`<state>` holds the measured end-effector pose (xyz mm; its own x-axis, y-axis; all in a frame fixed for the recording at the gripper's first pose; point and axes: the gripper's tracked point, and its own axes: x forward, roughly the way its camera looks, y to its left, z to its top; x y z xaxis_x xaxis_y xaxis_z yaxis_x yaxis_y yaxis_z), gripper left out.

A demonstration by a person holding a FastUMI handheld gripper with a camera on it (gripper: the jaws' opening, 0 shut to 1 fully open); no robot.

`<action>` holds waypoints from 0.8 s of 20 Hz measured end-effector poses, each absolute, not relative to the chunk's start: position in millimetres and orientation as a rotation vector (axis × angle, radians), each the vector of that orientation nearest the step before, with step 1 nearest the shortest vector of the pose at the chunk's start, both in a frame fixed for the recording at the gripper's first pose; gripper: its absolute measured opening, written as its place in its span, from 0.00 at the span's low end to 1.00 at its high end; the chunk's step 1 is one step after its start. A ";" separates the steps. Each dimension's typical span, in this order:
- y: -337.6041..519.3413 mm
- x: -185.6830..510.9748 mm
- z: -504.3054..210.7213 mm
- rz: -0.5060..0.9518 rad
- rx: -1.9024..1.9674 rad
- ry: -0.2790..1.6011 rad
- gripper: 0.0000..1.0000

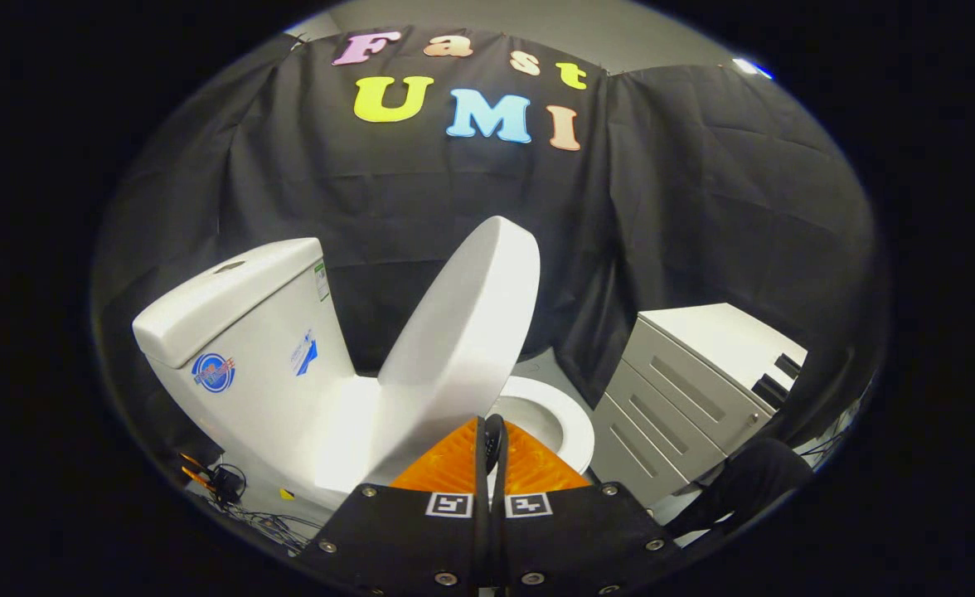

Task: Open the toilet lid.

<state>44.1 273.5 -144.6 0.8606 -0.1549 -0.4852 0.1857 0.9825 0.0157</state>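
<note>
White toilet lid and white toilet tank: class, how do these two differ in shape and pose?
The smooth oval white toilet lid is thin and raised at a tilt; the boxy white toilet tank stands behind it. The lid is plain; the tank carries stickers. Both are glossy white. The hand-held gripper fingers are closed together.

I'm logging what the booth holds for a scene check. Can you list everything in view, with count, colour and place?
Glossy white ceramic toilet tank: one, white, beyond the fingers, to their left.
Rounded white plastic toilet lid: one, white, raised at a slant between tank and bowl, just ahead of the fingers.
White toilet seat ring: one, white, uncovered, just ahead of the fingers, right of the lid.
Pale grey drawer cabinet: one, grey, right of the toilet.
Tangle of dark cables: one cluster, black, on the floor below the tank.
Dark sleeve: one, black, in front of the cabinet.
Gripper: one; fingers drawn together, nothing between them.
</note>
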 end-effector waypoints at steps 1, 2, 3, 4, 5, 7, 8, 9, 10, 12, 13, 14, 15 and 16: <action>279.2 45.1 -141.2 -0.169 0.062 0.496 0.00; 284.4 45.4 -138.3 -0.159 0.056 0.488 0.00; 289.3 46.0 -135.5 -0.153 0.047 0.484 0.00; 294.9 45.6 -132.0 -0.146 0.029 0.478 0.00; 300.3 45.0 -128.8 -0.140 0.017 0.475 0.00; 313.7 46.0 -121.8 -0.122 -0.001 0.459 0.00; 320.2 47.1 -119.0 -0.111 -0.007 0.450 0.00; 326.0 47.9 -116.2 -0.104 -0.009 0.444 0.00; 331.4 49.0 -113.6 -0.097 -0.009 0.436 0.00; 342.7 50.2 -109.4 -0.080 0.001 0.426 0.00; 349.2 50.1 -106.1 -0.067 0.010 0.419 0.00; 354.3 50.6 -104.9 -0.055 0.014 0.412 0.00; 360.7 52.5 -102.3 -0.043 0.017 0.408 0.00; 365.1 52.9 -101.4 -0.033 0.019 0.408 0.00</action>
<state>52.9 365.1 -101.4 0.9175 -0.0283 -0.3966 0.0358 0.9993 0.0116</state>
